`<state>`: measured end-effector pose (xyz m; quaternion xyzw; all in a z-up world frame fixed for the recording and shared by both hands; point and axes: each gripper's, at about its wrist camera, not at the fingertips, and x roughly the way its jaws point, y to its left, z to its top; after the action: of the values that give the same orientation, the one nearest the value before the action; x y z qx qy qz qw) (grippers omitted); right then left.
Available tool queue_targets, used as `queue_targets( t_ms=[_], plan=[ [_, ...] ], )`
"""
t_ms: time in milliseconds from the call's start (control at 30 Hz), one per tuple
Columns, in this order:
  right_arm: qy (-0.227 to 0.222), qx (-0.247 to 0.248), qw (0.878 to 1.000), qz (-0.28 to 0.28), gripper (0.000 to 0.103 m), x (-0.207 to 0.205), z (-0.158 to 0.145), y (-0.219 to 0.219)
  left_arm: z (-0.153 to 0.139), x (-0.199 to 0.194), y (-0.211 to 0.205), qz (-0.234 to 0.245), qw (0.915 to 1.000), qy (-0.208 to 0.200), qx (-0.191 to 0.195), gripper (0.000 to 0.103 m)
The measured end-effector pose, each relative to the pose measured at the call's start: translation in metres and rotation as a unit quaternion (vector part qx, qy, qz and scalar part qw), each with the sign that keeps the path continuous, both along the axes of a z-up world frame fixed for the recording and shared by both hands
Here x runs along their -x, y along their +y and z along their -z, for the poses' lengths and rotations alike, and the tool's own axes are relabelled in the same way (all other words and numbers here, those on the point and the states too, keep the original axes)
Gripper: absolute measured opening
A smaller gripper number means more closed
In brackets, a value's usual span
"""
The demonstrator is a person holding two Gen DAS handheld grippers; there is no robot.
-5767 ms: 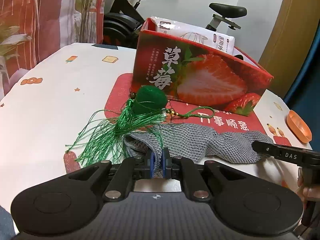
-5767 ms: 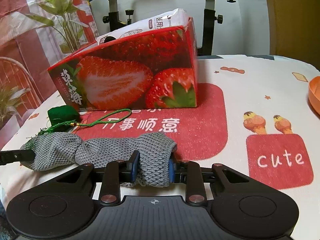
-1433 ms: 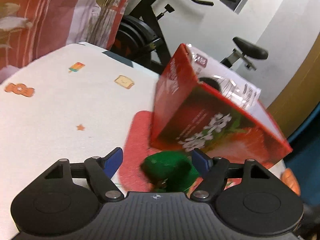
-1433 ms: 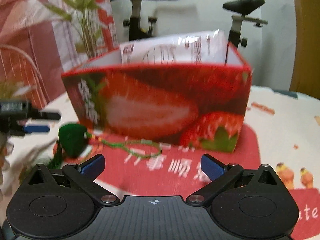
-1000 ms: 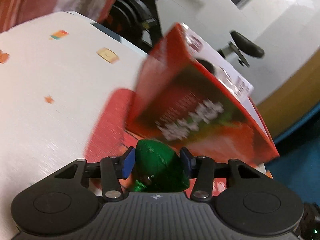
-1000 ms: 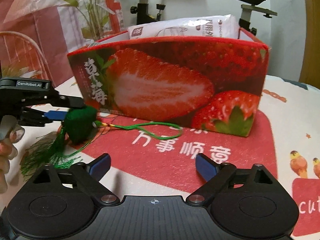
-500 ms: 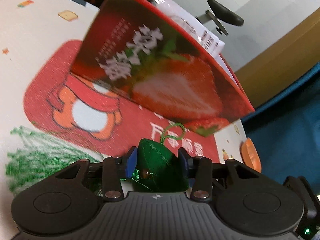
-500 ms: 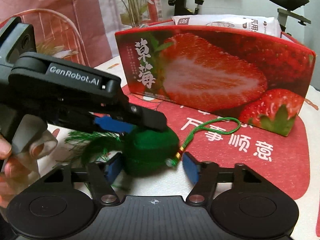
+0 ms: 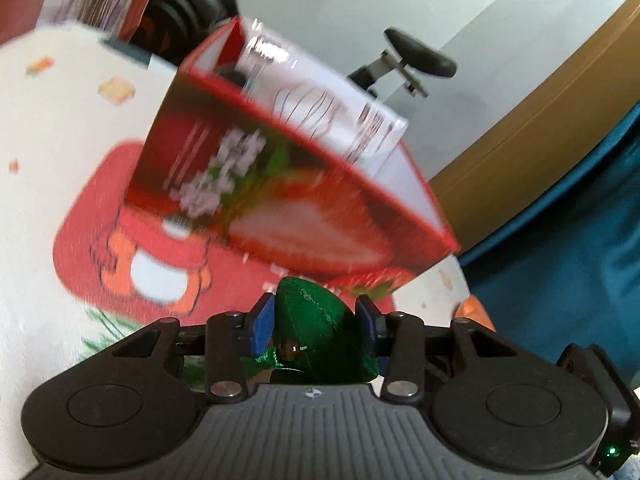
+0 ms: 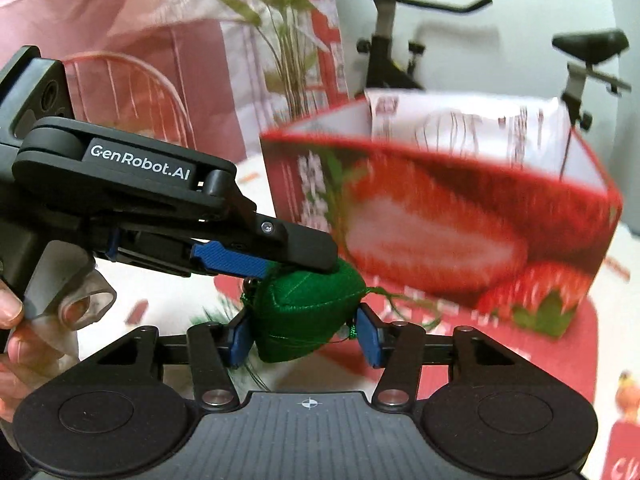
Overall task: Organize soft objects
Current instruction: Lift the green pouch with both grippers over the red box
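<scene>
- The green stuffed ornament [image 10: 306, 312] sits low in the centre of both wrist views, lifted off the tablecloth [image 9: 44, 200], in front of the strawberry box [image 10: 440, 216].
- The left gripper [image 9: 316, 320] pinches it between its blue pads [image 9: 262, 320]; in the right wrist view the same gripper reaches in from the left, one finger lying over the ornament's top.
- The right gripper [image 10: 305, 338] is closing around the ornament from below, its jaws against the green sides.
- The ornament's green cord [image 10: 404, 304] trails right towards the box.
- A white packet [image 10: 464, 128] stands inside the box, blurred.
- A hand [image 10: 24, 336] grips the left tool's handle at the left edge.
</scene>
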<state>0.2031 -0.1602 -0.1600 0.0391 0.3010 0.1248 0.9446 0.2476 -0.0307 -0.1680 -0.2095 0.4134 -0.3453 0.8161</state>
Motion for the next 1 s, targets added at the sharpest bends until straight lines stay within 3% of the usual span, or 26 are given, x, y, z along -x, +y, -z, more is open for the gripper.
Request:
queue_targets(
  t_ms=[233,433,567,733,833,1000],
  plan=[
    [-0.047,0.033,0.998,-0.018,0.049,-0.009,-0.047,0.003,-0.043,-0.001,0.004,-0.015,0.9987,-0.046,0.018,0.046],
    [-0.102,0.063,0.992,-0.03,0.049,-0.027,-0.104,-0.003,-0.095,-0.013,0.0,-0.014,0.9943,-0.101,0.029,0.046],
    [-0.151,0.088,0.984,-0.035,0.049,-0.046,-0.147,-0.008,-0.139,-0.025,-0.008,-0.009,0.9864,-0.161,0.035,0.046],
    [-0.211,0.128,0.968,-0.035,0.049,-0.068,-0.19,-0.015,-0.189,-0.035,-0.019,-0.003,0.9694,-0.243,0.032,0.046],
    [-0.225,0.152,0.962,-0.038,0.049,-0.08,-0.196,-0.019,-0.201,-0.041,-0.025,0.003,0.9615,-0.274,0.026,0.046],
    [-0.207,0.171,0.962,-0.04,0.049,-0.099,-0.173,-0.028,-0.188,-0.056,-0.041,0.025,0.9605,-0.277,0.001,0.046]
  ],
)
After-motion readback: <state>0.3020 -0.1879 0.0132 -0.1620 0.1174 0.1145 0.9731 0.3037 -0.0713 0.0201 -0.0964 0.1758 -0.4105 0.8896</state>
